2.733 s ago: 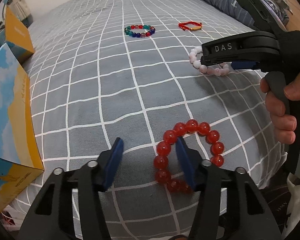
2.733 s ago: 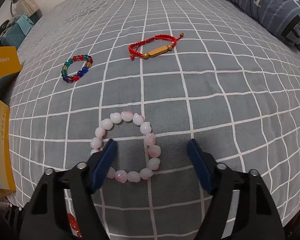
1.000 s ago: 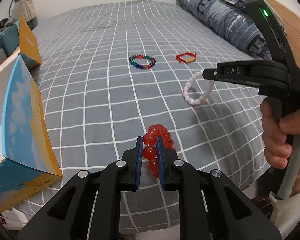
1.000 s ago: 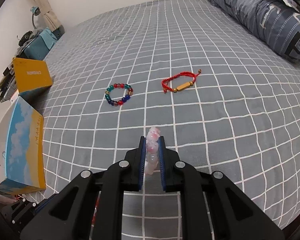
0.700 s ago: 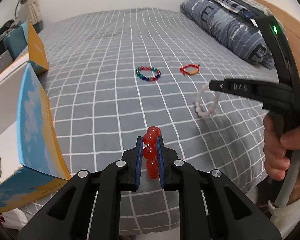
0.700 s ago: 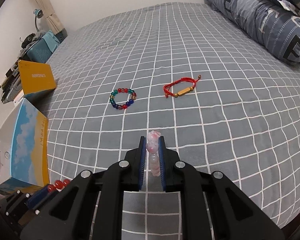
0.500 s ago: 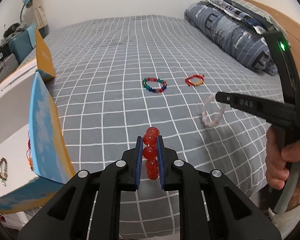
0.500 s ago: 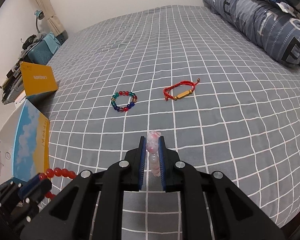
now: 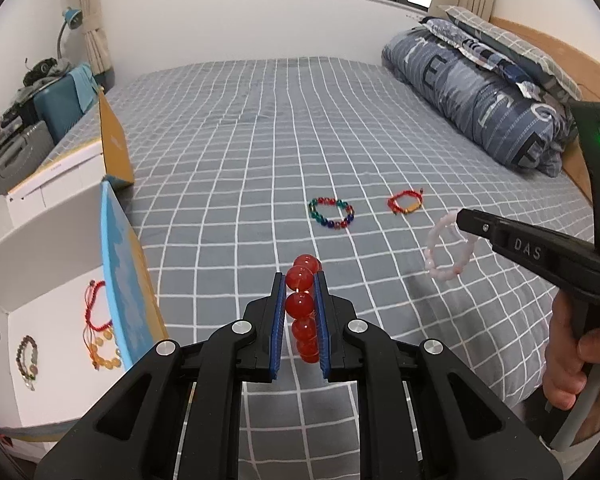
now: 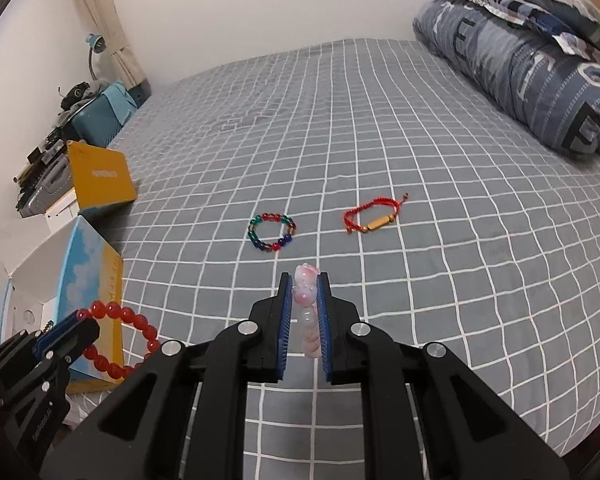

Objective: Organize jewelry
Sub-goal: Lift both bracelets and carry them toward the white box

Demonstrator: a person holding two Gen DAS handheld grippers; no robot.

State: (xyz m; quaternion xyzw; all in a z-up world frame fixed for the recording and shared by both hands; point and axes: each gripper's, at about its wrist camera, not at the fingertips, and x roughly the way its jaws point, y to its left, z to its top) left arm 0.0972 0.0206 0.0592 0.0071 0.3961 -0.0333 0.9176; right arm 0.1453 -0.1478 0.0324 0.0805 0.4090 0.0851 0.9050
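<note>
The round red glass-bead bracelet [image 9: 301,307] is pinched in my left tool [image 9: 299,312], lifted above the grey checked bed [image 9: 236,168]. My right tool [image 10: 303,312] clamps the pale pink bead bracelet [image 10: 307,312], also in the air above the bed.

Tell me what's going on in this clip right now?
A person is sorting bracelets on a bed. The left gripper is shut on a red bead bracelet and the right gripper on a pale pink one, both lifted. A multicolor bracelet and a red cord bracelet lie on the cover. The open box at left holds others.
</note>
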